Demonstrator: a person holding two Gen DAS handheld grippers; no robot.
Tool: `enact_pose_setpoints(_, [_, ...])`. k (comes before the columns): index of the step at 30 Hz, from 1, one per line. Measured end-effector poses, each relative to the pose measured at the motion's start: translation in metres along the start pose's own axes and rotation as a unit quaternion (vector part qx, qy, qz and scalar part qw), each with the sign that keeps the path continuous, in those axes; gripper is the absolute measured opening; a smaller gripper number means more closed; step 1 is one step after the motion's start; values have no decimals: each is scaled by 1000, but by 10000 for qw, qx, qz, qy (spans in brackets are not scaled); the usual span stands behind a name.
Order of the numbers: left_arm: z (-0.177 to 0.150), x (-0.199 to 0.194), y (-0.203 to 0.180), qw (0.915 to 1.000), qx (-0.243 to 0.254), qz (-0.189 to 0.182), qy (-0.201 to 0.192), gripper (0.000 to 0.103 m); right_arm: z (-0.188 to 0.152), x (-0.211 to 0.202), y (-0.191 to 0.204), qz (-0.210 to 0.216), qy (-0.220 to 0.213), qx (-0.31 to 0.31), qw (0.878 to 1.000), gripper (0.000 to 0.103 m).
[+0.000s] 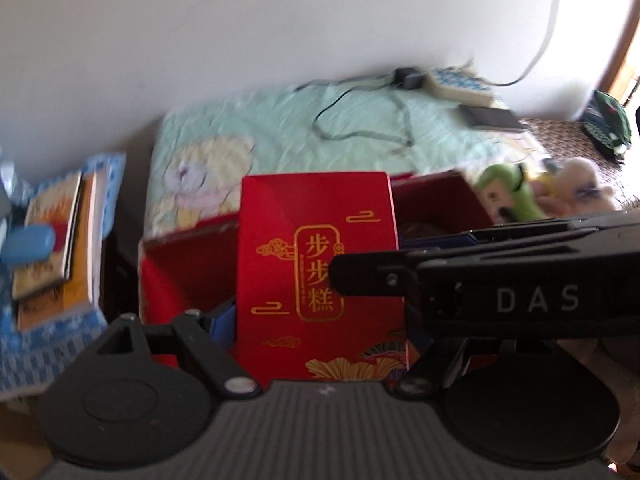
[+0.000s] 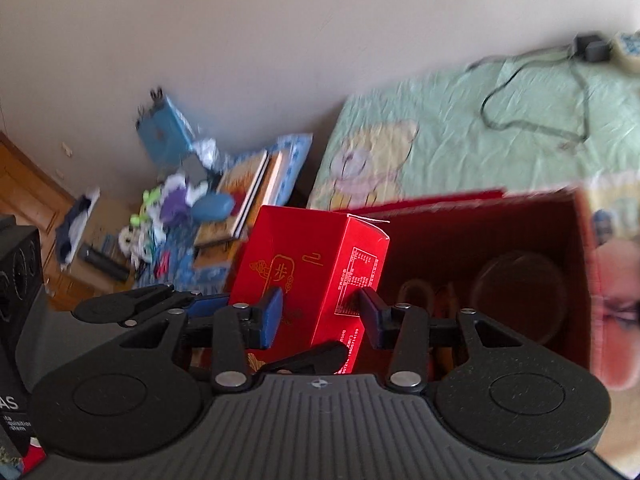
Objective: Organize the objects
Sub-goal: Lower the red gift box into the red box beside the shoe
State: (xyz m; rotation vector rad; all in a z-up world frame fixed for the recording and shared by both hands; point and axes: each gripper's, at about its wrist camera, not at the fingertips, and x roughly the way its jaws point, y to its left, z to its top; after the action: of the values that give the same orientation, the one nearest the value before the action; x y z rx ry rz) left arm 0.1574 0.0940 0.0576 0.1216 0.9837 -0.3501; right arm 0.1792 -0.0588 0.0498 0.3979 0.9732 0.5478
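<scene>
Carton (image 2: pixel 312 264) sits between right gripper (image 2: pixel 320 316) pads, apparently gripped, over big red box (image 2: pixel 480 240); left gripper (image 1: pixel 316 300) jaws wide around it, grip unclear; placing unfinished, bedside clutter (image 2: pixel 168 216) left.

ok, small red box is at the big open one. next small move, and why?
Probably lower the small red box straight down into the large red box, keeping to its left end. It stands upright between the left claw's fingers there, and the right part already holds a round container. Whether the right claw also grips it is unclear.
</scene>
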Motion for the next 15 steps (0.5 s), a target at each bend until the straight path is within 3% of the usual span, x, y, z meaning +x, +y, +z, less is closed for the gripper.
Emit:
enact_pose_setpoints(9, [-14, 47, 28, 9979, -225, 144, 598, 79, -3, 52, -14, 72, 837, 252, 9961, 47])
enact_pose_setpoints(15, [-13, 59, 19, 9960, 85, 578, 683, 79, -3, 68, -20, 71, 1198, 322, 9923, 49])
